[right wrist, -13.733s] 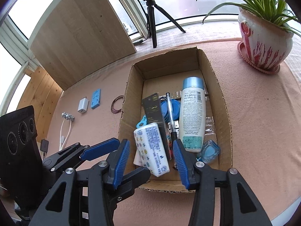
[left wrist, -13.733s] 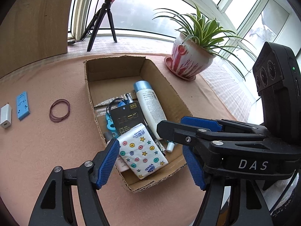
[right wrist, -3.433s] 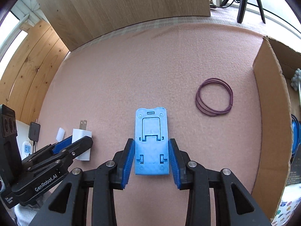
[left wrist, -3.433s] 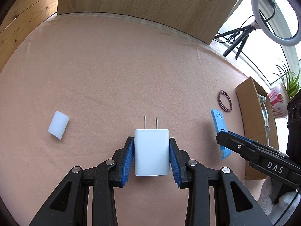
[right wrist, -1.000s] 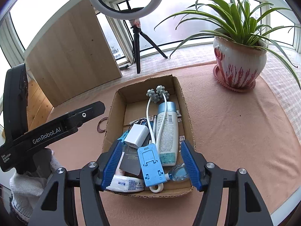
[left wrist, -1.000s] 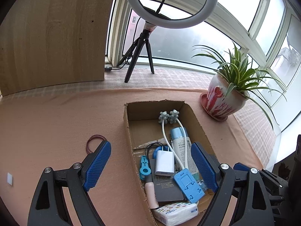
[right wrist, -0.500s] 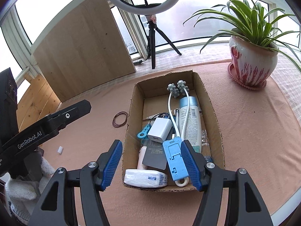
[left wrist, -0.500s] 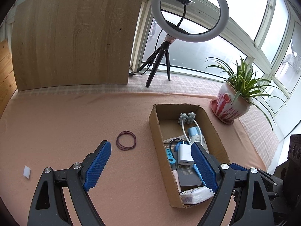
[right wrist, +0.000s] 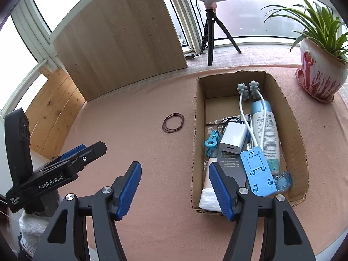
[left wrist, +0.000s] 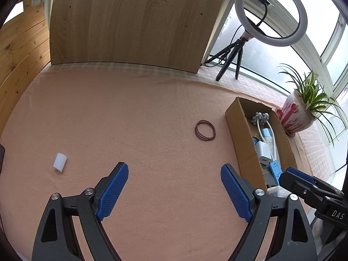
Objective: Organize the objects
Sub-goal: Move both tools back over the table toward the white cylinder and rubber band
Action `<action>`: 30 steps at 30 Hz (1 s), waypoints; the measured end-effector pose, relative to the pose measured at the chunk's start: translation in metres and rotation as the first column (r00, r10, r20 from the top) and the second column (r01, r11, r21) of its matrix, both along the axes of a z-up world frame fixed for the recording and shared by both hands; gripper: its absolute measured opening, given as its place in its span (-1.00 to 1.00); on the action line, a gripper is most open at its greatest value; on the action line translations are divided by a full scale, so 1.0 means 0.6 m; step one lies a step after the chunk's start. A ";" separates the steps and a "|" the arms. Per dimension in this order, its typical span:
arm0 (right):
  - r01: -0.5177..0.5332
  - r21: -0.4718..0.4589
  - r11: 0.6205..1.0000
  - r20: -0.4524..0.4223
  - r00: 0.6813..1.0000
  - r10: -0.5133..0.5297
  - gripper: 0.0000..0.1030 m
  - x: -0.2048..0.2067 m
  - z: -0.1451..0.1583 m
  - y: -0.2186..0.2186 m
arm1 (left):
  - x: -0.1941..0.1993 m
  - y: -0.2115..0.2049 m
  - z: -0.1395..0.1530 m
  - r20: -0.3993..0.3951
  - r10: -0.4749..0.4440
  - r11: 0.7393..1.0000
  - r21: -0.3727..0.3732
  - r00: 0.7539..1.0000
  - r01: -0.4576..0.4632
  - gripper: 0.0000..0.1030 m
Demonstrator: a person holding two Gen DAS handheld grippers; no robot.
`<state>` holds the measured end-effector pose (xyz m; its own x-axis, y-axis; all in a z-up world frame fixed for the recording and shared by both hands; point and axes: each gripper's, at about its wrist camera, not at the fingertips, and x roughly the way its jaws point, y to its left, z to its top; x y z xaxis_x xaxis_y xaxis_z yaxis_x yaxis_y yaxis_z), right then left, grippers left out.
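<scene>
A cardboard box (right wrist: 292, 126) on the pink cloth holds a white charger (right wrist: 232, 140), a blue phone stand (right wrist: 258, 171), a bottle (right wrist: 266, 130), a white massager (right wrist: 248, 91) and several other items. The box also shows in the left wrist view (left wrist: 241, 139). A dark red rubber band (left wrist: 205, 129) lies left of the box; it also shows in the right wrist view (right wrist: 173, 122). A small white piece (left wrist: 60, 162) lies far left. My left gripper (left wrist: 174, 191) is open and empty over bare cloth. My right gripper (right wrist: 174, 187) is open and empty, beside the box's near left corner.
A potted plant (right wrist: 319, 74) stands right of the box. A ring light on a tripod (left wrist: 269, 15) stands behind the table. A wooden board (left wrist: 134, 21) leans at the back. The left gripper's body (right wrist: 54, 171) is at the left of the right wrist view.
Both grippers have swung left and away from the box. The rubber band and the white piece are now nearer the middle of the left wrist view. Both grippers stay open.
</scene>
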<state>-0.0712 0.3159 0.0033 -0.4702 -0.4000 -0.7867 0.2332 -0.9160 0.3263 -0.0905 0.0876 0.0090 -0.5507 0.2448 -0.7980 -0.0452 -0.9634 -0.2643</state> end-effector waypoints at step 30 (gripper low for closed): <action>-0.173 0.159 0.972 0.291 0.949 0.121 -0.14 -0.257 -0.133 -0.189 | -0.045 -0.295 -0.121 0.198 0.171 0.982 -0.118 0.965 -0.150 0.73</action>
<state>-0.2257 0.2025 -0.0767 -0.1700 -0.2872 -0.9427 0.2935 -0.9279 0.2298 -0.1173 -0.0892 -0.0635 -0.3967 0.0790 -0.9145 0.1572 -0.9757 -0.1525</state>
